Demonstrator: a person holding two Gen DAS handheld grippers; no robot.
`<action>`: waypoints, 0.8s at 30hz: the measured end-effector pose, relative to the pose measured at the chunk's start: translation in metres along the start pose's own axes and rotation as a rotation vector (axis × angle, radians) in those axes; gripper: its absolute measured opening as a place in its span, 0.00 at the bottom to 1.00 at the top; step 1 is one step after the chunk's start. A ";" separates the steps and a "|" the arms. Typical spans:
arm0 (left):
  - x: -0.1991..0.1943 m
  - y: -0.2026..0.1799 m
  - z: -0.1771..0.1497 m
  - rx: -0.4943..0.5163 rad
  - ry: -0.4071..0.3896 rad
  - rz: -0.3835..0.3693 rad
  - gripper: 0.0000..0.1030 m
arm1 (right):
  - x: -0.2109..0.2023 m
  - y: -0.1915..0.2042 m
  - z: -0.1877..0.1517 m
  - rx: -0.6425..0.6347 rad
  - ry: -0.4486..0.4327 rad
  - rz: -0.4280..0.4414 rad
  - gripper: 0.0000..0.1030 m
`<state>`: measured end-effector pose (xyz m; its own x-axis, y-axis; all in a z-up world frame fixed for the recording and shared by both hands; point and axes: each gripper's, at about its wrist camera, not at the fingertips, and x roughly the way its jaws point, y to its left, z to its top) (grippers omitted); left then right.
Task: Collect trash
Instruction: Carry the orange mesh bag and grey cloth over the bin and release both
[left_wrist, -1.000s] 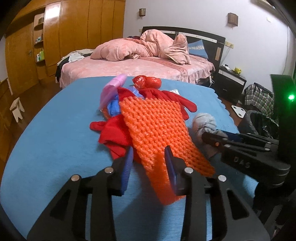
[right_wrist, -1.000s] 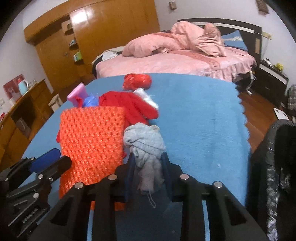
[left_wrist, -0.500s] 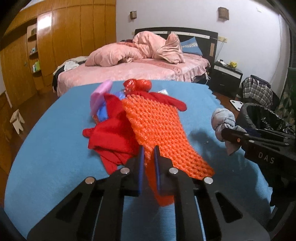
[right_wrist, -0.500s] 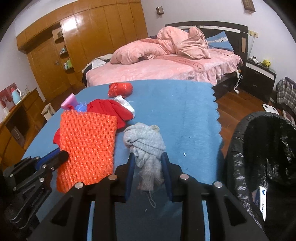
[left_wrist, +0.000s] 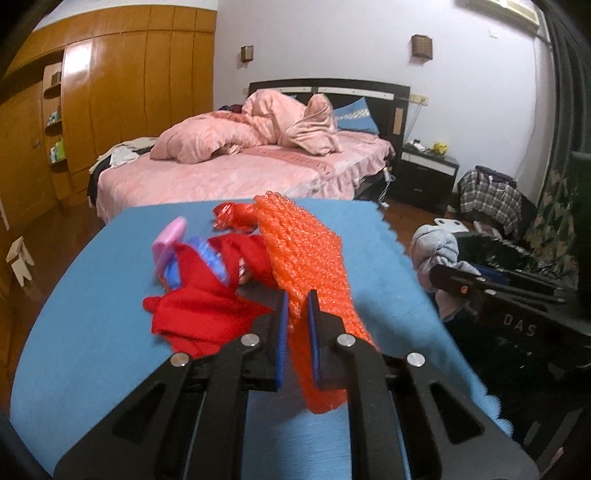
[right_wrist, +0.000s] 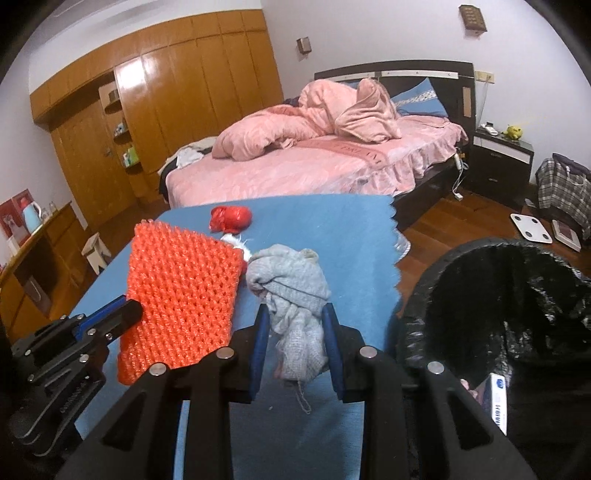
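A second ago the left claw (left_wrist: 295, 314) stood apart around the edge of the orange foam net (left_wrist: 306, 258); now it is clamped on that net, and the net is lifted off the blue table (left_wrist: 92, 314) and hangs from the pads. The right claw (right_wrist: 295, 332) was already clamped on the grey rag (right_wrist: 291, 291) and holds it the same way, but it has come up and to the side, so the black trash bin (right_wrist: 517, 314) is now large just beside it at the right. I judge that both pieces are picked and the drop into the bin is the step that comes next.

Counted: one orange net and one grey rag, both held in the air. On the table remain one red cloth (left_wrist: 199, 302), one red crumpled bag (right_wrist: 231, 218), one pink piece (left_wrist: 168, 242) and one blue piece (left_wrist: 210, 258) partly hidden in the red cloth. There is one bin, with some trash already at its bottom
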<state>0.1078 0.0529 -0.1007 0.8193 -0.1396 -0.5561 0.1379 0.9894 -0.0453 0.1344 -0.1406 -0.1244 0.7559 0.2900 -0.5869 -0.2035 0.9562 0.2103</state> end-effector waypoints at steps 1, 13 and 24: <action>-0.002 -0.003 0.002 0.002 -0.007 -0.006 0.09 | -0.002 -0.002 0.001 0.003 -0.005 -0.003 0.28; -0.007 -0.038 0.012 0.029 -0.037 -0.077 0.09 | -0.039 -0.040 0.004 0.055 -0.072 -0.064 0.28; 0.003 -0.086 0.031 0.071 -0.063 -0.173 0.09 | -0.071 -0.101 -0.001 0.134 -0.108 -0.192 0.28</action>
<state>0.1154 -0.0335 -0.0728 0.8127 -0.3116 -0.4923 0.3167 0.9455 -0.0757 0.1009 -0.2582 -0.1045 0.8364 0.0904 -0.5407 0.0295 0.9775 0.2091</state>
